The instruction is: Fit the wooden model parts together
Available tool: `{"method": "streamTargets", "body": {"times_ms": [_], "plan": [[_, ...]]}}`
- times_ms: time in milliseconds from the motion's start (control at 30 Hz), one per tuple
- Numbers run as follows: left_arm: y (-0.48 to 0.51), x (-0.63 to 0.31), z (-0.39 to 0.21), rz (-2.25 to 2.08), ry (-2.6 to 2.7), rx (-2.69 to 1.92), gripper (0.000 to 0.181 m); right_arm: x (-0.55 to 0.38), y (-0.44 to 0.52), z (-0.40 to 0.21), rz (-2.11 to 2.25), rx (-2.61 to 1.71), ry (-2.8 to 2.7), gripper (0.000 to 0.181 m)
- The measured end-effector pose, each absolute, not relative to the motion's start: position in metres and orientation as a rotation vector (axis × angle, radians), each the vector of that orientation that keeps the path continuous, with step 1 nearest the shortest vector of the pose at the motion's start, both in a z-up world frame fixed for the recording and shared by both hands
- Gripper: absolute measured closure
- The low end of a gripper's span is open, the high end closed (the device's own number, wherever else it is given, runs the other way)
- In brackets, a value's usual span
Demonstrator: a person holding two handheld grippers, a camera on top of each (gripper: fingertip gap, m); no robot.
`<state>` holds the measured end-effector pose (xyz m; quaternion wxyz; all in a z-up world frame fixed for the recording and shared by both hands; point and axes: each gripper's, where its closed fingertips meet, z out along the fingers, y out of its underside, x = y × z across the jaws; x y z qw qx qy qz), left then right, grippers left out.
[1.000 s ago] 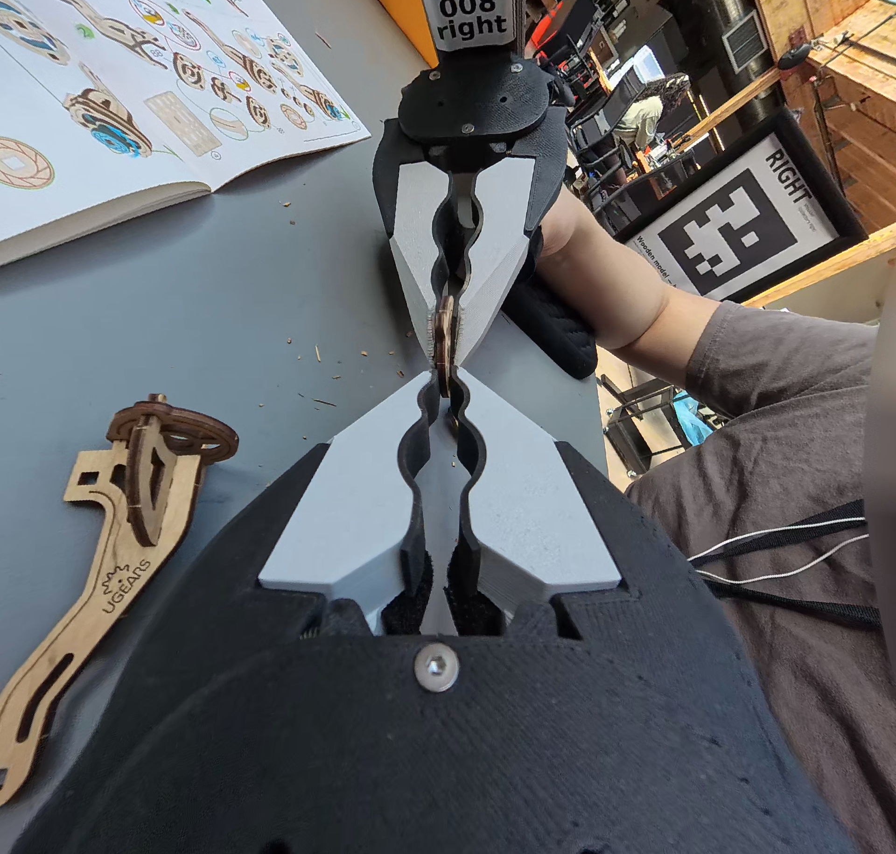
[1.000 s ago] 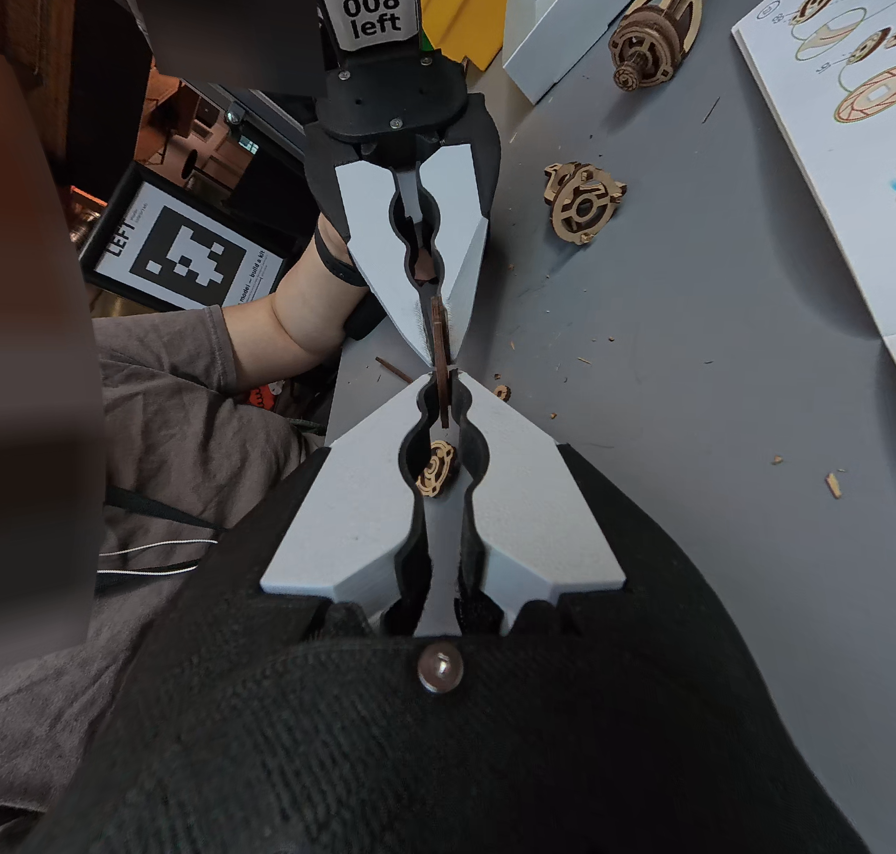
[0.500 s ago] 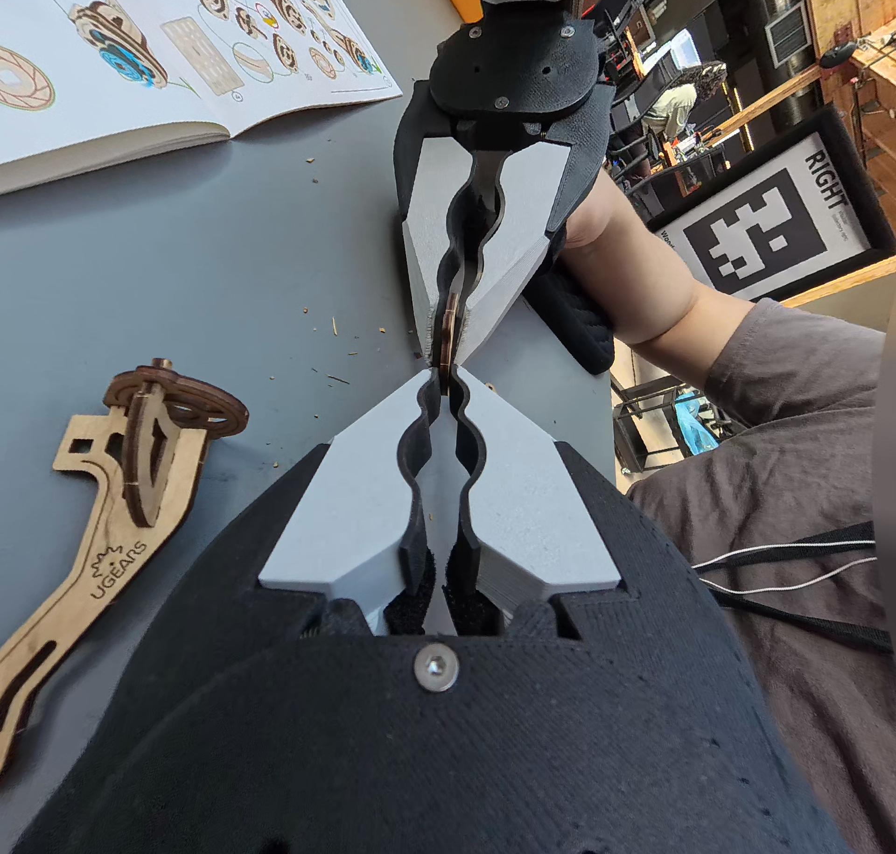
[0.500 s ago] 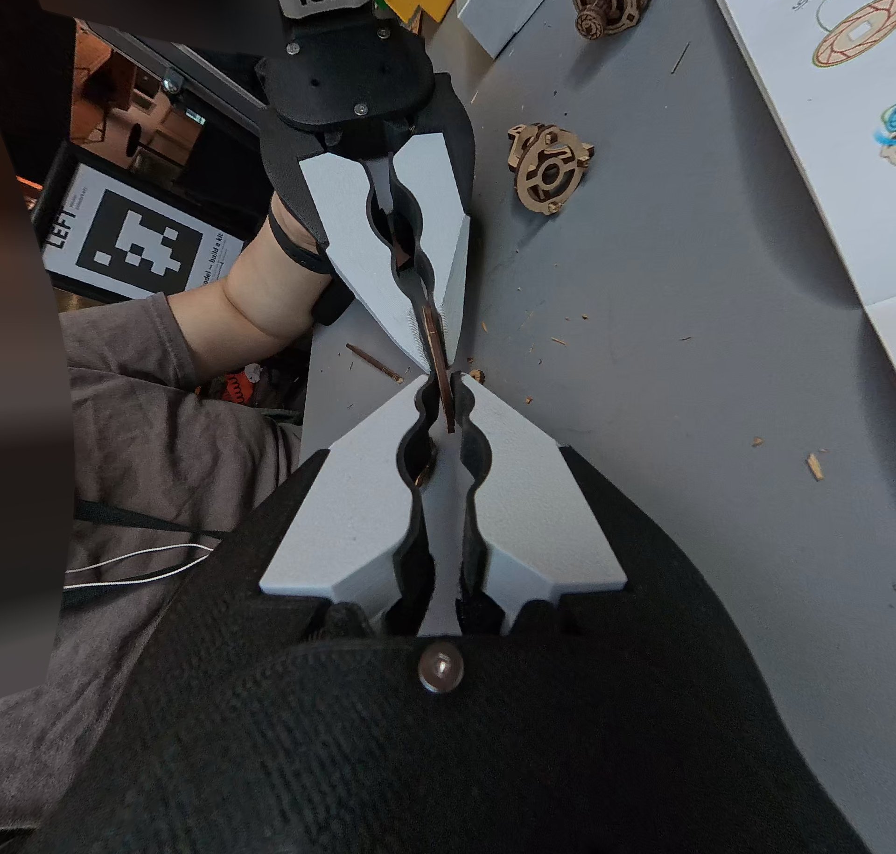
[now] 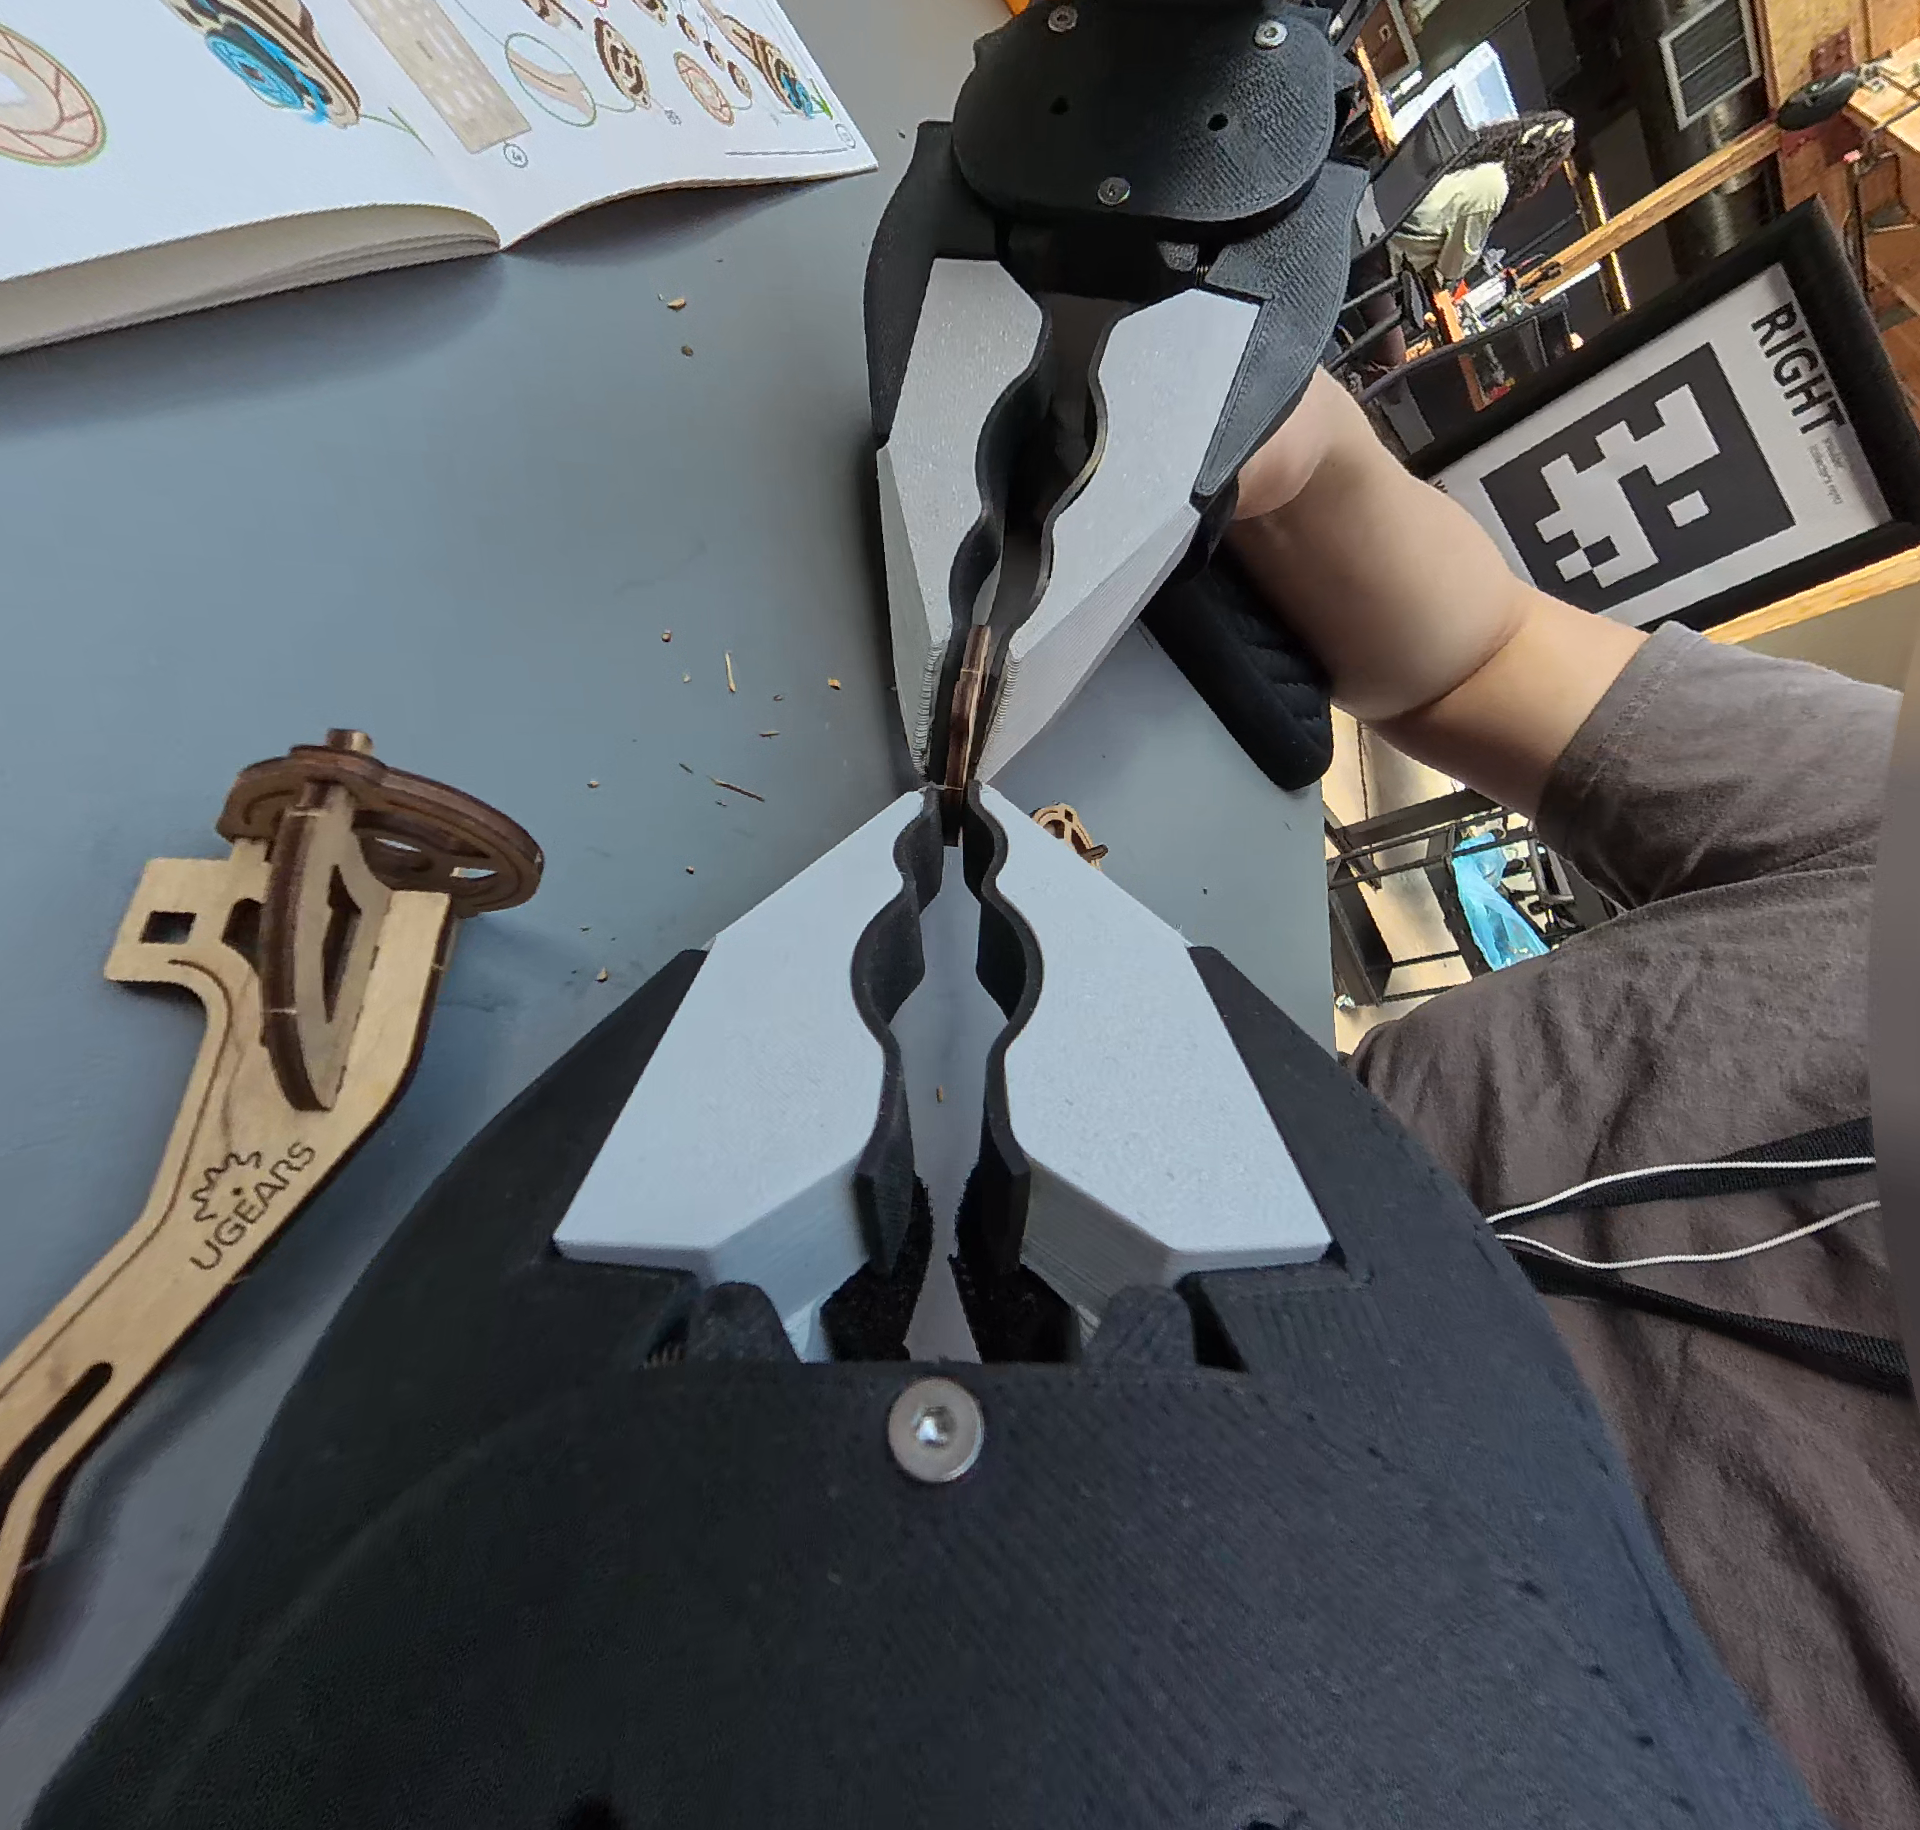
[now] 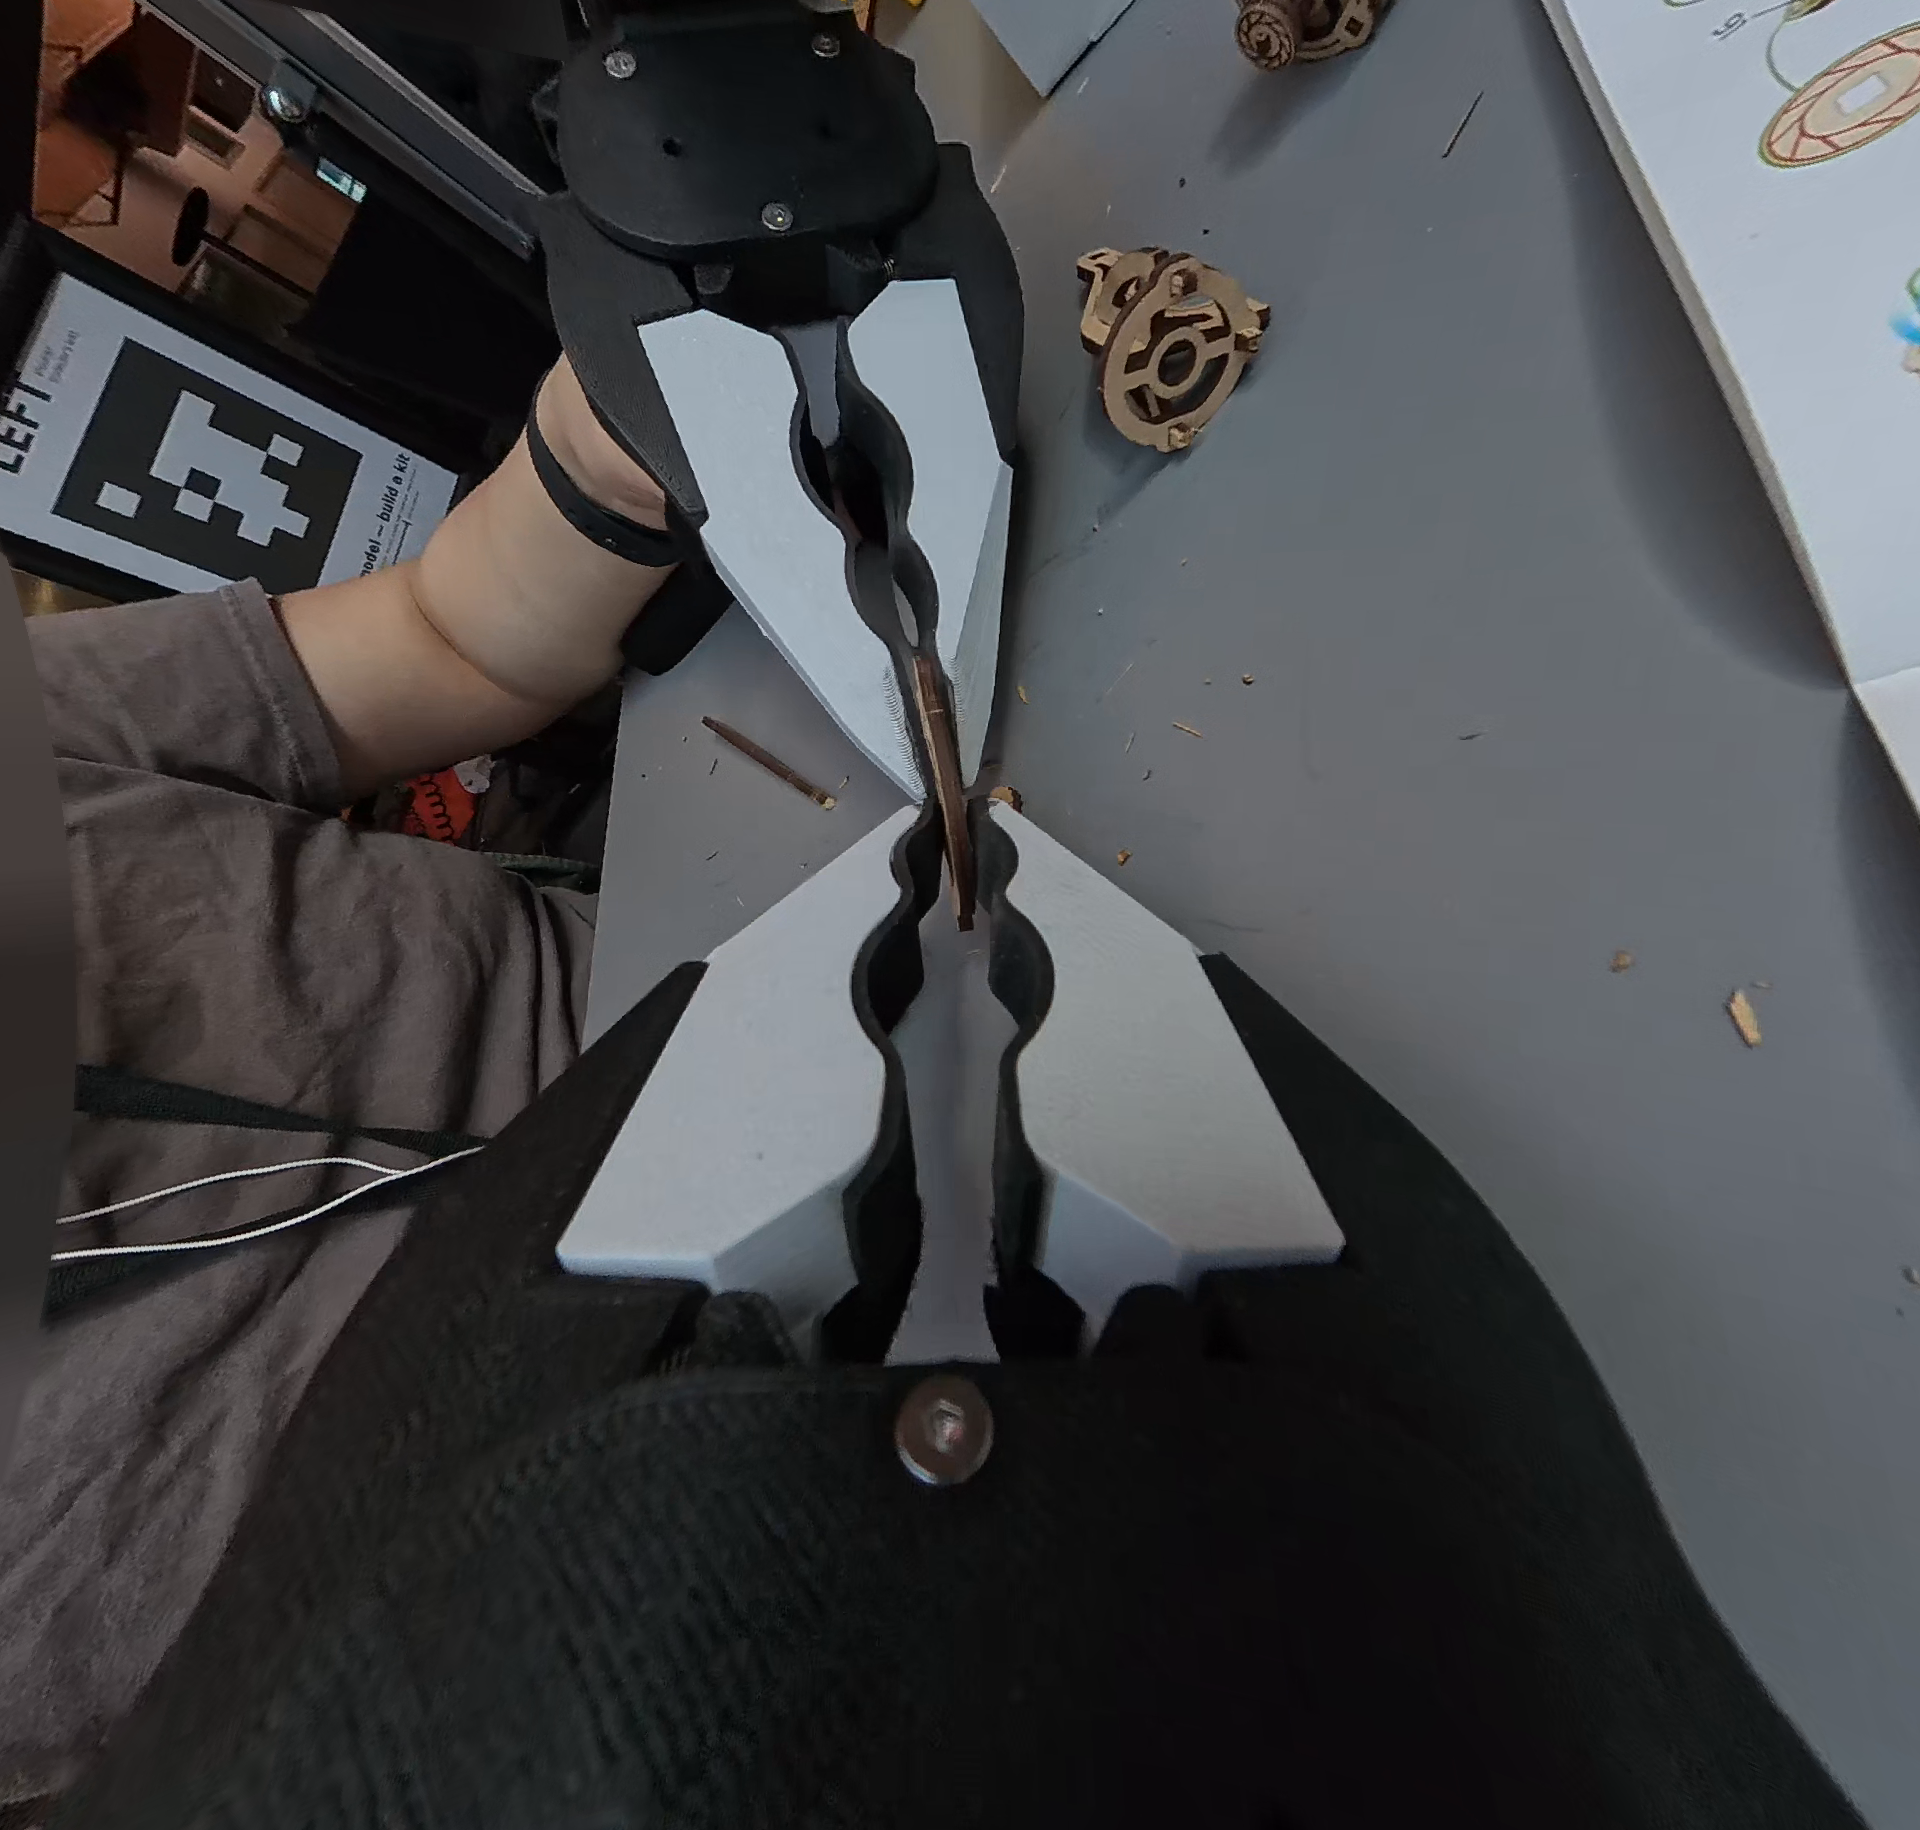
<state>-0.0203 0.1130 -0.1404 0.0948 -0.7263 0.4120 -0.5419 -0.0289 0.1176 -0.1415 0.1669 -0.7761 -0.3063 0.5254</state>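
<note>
— Wood (image 6: pixel 948 824), thin, flat, dark-edged: where is it?

— Between my claws, above the grey table (image 6: pixel 1455 637)'s near edge. My left claw (image 5: pixel 948 816) and right claw (image 6: pixel 954 816) meet tip to tip, both clamped on it. I see it edge-on, its length running from one claw into the other.

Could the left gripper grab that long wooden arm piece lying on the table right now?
Probably not yet. The left gripper is shut on a thin wooden disc that the right gripper also pinches. The wooden arm piece lies uncovered beside it.
</note>
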Motion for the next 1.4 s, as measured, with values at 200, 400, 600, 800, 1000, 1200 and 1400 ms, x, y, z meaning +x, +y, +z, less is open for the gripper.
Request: {"method": "streamTargets", "body": {"times_ms": [200, 400, 600, 800, 1000, 1200, 1400], "plan": [[0.1117, -0.0207, -0.1421, -1.616, 1.233, -2.165, 0.18, -0.0293, 0.1164, -0.1435, 1.476, -2.217, -0.891, 0.179], [0.112, -0.0208, -0.1435, -1.579, 1.254, -2.158, 0.18, -0.0292, 0.1165, -0.1445, 1.49, -2.233, -0.88, 0.179], [0.1131, -0.0207, -0.1473, -1.555, 1.22, -2.196, 0.18, -0.0285, 0.119, -0.148, 1.486, -2.276, -0.846, 0.18], [0.1135, -0.0206, -0.1488, -1.542, 1.204, -2.21, 0.18, -0.0283, 0.1205, -0.1495, 1.469, -2.288, -0.833, 0.18], [0.1133, -0.0207, -0.1495, -1.528, 1.21, -2.211, 0.18, -0.0282, 0.1208, -0.15, 1.455, -2.288, -0.839, 0.18], [0.1135, -0.0207, -0.1503, -1.52, 1.21, -2.216, 0.179, -0.0279, 0.1214, -0.1509, 1.429, -2.288, -0.849, 0.18], [0.1139, -0.0207, -0.1502, -1.512, 1.209, -2.215, 0.179, -0.0275, 0.1219, -0.151, 1.423, -2.289, -0.846, 0.18]]}}
